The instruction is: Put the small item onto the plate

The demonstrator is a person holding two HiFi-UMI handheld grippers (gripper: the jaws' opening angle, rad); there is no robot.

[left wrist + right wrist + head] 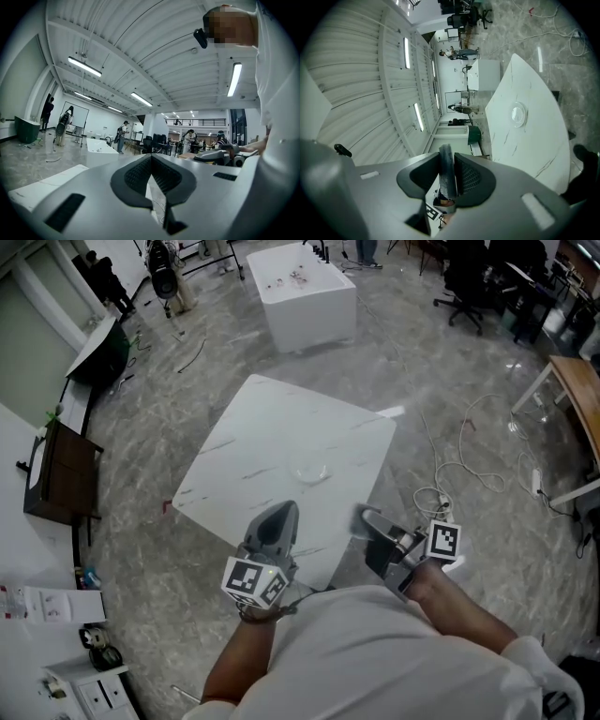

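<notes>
A white marble-patterned table (272, 427) stands in front of me, with a clear plate (311, 472) lying near its middle. The plate (518, 114) also shows in the right gripper view, well ahead of the jaws. My right gripper (447, 161) is shut on a thin dark grey small item (446, 174), seen edge-on between the pads. In the head view this right gripper (367, 518) hovers at the table's near right edge. My left gripper (281, 514) is over the near edge beside it. Its jaws are shut, with nothing between them (151, 157).
A white box-shaped table (305, 292) stands further back. Cables (450, 465) trail over the floor to the right, near a wooden desk (577, 390). Office chairs (464, 277) are at the back right, and a dark cabinet (61, 474) at the left. People stand far off.
</notes>
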